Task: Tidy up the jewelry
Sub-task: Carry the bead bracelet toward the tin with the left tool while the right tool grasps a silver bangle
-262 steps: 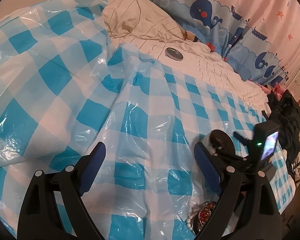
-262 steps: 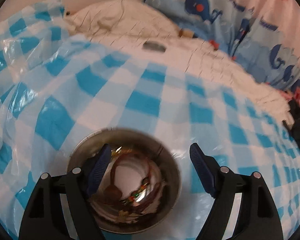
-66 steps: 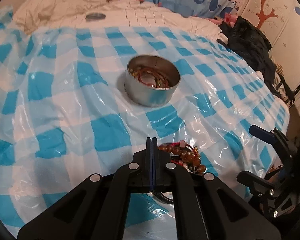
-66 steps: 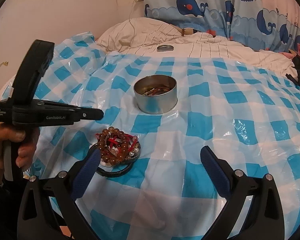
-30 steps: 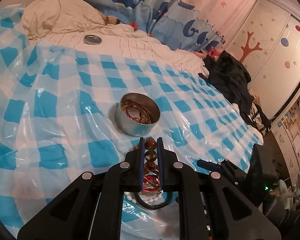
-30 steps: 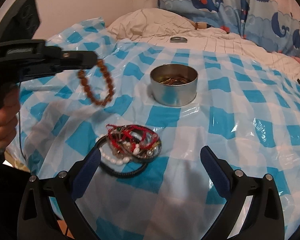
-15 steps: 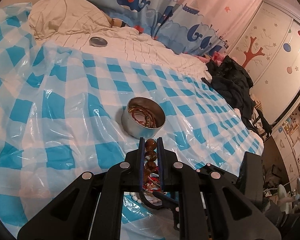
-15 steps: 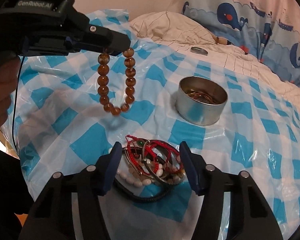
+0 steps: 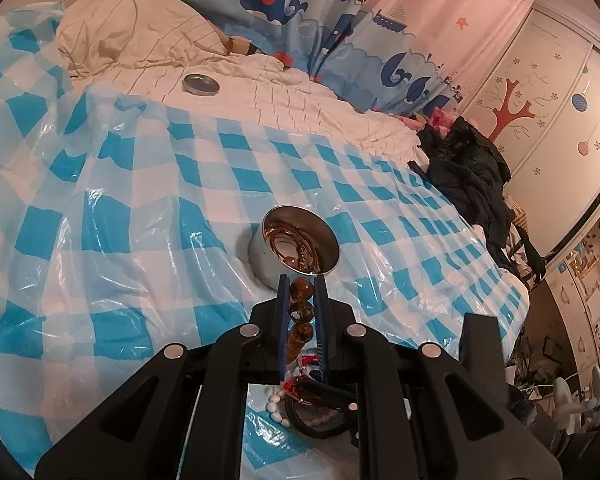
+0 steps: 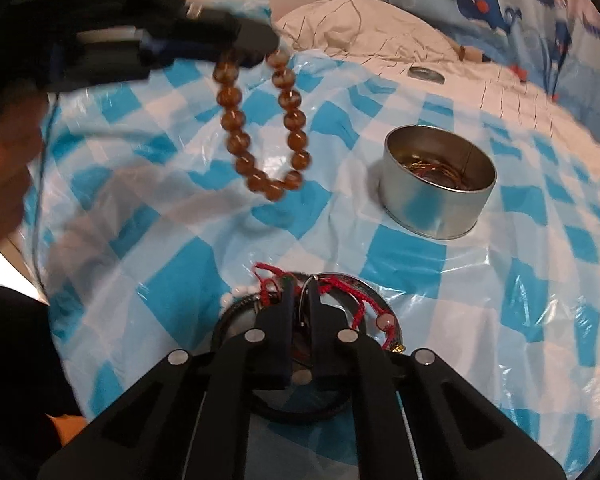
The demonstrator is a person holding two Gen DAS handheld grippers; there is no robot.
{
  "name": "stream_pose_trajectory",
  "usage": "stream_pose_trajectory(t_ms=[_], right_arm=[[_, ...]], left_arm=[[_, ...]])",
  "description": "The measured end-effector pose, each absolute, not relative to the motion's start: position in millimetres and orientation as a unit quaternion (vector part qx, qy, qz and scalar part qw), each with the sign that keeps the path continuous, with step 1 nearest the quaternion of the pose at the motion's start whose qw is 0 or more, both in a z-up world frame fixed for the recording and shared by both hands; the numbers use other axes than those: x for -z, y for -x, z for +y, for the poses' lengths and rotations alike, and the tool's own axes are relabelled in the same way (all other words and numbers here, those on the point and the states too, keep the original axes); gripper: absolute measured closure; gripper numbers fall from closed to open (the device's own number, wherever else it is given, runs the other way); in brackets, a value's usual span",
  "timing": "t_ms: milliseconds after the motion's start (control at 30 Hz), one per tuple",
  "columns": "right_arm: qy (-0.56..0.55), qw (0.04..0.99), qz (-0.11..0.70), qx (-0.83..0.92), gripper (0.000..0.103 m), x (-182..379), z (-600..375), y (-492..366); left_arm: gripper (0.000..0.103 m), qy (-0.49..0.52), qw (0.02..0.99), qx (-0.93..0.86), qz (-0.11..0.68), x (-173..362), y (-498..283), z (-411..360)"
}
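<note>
Mid-task view, both wrist cameras. My left claw (image 9: 301,300) is clamped on the brown bead bracelet (image 10: 262,128): three beads sit pinched between its pads in the left wrist view, and in the right wrist view the rest of the loop hangs free in the air below the claw tips, clear of the bed. Just ahead of this claw and lower stands the round metal tin (image 9: 296,242), which already holds several pieces, reddish cords and a few beads among them; I judge that part of the sorting done.

My right claw (image 10: 301,300) is down in the pile of loose jewelry (image 10: 340,300), its pads drawn close together around a thin silvery ring or bangle; whether the pinch is firm I cannot tell. Around its tips lie red cord bracelets (image 10: 342,288), a string of white beads (image 9: 278,404) at its left, and a dark band (image 10: 236,312) ringing the heap. The tin is ahead of this claw and to its right, apart from the pile.

Remaining, as I judge it: drop the brown bracelet into the tin, then move the pile over piece by piece. A small lid (image 9: 201,83) rests far ahead on the white bedding (image 9: 260,92), beyond the checked plastic sheet (image 9: 140,200); closing the tin would likely come last.
</note>
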State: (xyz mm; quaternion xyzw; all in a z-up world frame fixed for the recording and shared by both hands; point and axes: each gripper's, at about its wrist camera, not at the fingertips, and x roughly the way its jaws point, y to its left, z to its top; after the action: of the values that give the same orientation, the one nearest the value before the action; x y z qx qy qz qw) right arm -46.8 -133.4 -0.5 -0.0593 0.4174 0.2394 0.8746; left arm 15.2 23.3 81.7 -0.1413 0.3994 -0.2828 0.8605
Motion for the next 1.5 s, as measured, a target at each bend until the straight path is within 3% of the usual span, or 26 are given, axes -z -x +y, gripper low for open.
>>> stream_pose_trajectory(t_ms=[333,567,633,667,700,833,900,1000,1133,1367,1500], right_arm=[[-0.184,0.852,0.393,-0.292,0.100,-27.7,-200.6,28.0],[-0.191,0.845,0.399,-0.301,0.100,-35.8,-205.3,27.0],[-0.159,0.843,0.414,-0.305,0.087,-31.4,-192.6,28.8],[-0.138,0.846,0.417,-0.302,0.070,-29.9,-186.0,30.7],[-0.114,0.848,0.421,-0.300,0.066,-28.0,-178.0,32.6],[-0.069,0.847,0.436,-0.295,0.067,-15.1,-160.5,34.1],[-0.059,0.844,0.445,-0.292,0.081,-6.0,-155.7,31.8],[-0.038,0.841,0.459,-0.283,0.095,5.8,-150.7,30.4],[-0.074,0.845,0.450,-0.279,0.095,0.9,-164.5,28.7],[-0.281,0.822,0.400,-0.292,0.096,-20.0,-235.2,19.8],[-0.340,0.810,0.380,-0.290,0.096,-25.3,-256.9,16.6]], left_arm=[[0.093,0.136,0.858,0.286,0.405,-77.6,-20.4,12.3],[0.093,0.133,0.856,0.284,0.410,-73.9,-23.1,4.1],[0.093,0.133,0.856,0.284,0.411,-73.4,-23.7,3.9],[0.093,0.132,0.856,0.284,0.411,-73.5,-23.8,3.9],[0.093,0.132,0.856,0.284,0.411,-73.2,-23.9,3.6],[0.093,0.132,0.856,0.284,0.410,-73.2,-24.0,3.2],[0.093,0.133,0.856,0.286,0.410,-73.1,-23.9,3.2],[0.093,0.133,0.856,0.286,0.410,-73.1,-23.8,3.6],[0.093,0.134,0.856,0.287,0.409,-73.4,-24.1,2.3],[0.093,0.137,0.852,0.300,0.406,-77.8,-27.7,-9.5],[0.093,0.139,0.850,0.310,0.403,-79.9,-35.0,-23.0]])
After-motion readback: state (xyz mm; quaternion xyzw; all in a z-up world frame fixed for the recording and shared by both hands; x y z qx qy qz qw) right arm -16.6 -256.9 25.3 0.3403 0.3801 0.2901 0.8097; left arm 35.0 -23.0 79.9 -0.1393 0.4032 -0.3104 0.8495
